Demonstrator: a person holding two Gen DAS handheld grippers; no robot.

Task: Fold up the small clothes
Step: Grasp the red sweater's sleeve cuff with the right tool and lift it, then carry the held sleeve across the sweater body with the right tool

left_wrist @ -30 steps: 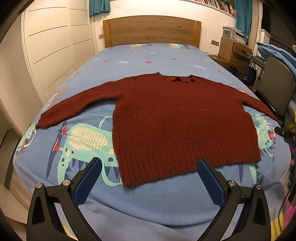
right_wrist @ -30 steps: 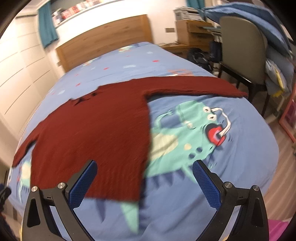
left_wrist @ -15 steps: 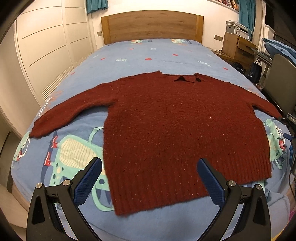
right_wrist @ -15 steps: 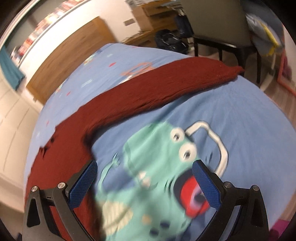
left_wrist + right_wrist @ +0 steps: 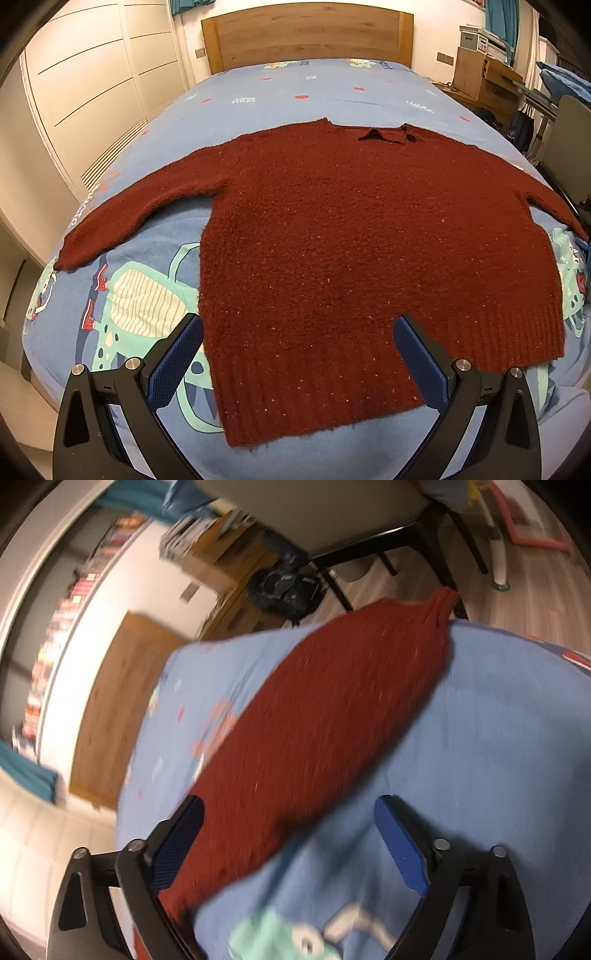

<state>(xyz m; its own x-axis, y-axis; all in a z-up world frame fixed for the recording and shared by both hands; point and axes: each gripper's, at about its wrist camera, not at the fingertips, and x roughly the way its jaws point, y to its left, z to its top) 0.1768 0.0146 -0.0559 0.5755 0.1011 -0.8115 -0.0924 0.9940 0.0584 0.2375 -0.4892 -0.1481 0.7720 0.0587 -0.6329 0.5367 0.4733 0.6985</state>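
Red knit sweater [image 5: 354, 236] flat on bed [image 5: 317, 85], hem and sleeve [image 5: 332, 709] between both grippers' spread fingers [image 5: 177, 363].

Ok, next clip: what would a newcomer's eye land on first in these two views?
A dark red knitted sweater spread flat, sleeves out, across the blue cartoon-print bedspread fills the left wrist view. The open left gripper frames its ribbed hem. In the blurred, tilted right wrist view, the open right gripper points along one sleeve reaching the bed's edge.

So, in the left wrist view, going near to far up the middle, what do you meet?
Left gripper → sweater hem → sweater collar → bare blue bedsheet → wooden headboard.
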